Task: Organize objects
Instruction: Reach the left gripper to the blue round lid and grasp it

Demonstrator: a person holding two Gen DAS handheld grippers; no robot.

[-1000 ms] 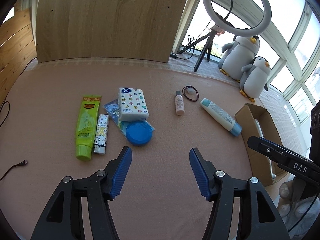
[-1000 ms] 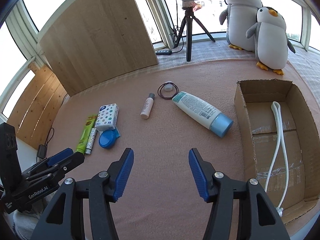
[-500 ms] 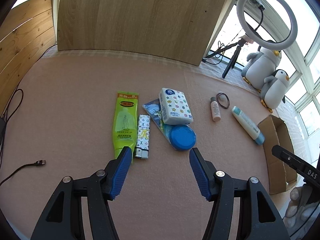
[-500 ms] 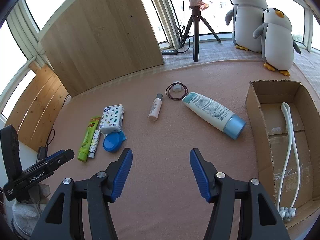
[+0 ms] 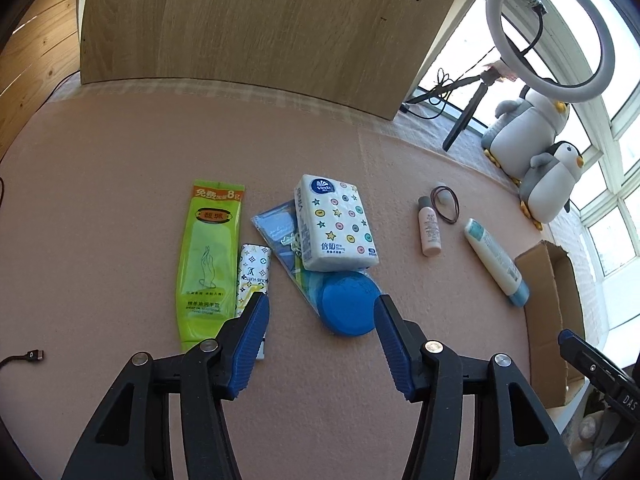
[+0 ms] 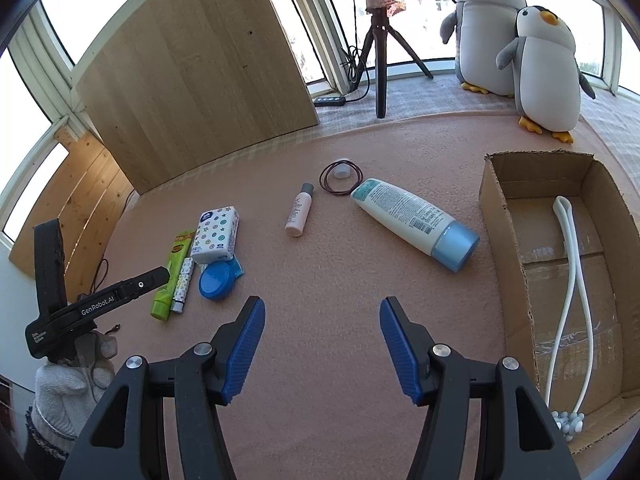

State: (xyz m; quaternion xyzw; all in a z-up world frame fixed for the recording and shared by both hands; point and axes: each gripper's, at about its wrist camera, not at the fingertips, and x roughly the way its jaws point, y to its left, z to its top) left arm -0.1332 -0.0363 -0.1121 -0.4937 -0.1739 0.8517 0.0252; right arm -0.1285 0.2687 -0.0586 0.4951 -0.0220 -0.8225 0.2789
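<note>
Beyond the counter [image 6: 340, 360]
We see two plush penguins [image 6: 516, 40] just right of the ring light tripod [image 6: 380, 60], a wooden board [image 6: 200, 72] left of it.

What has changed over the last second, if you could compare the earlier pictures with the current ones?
The left gripper has swung left and moved in on the cluster with the blue lid and tissue pack; its open jaws now frame the lid. The right gripper drifted only slightly, also open. Nothing was grasped or released. The lotion bottle, the cardboard box and the other items lie as before.
</note>
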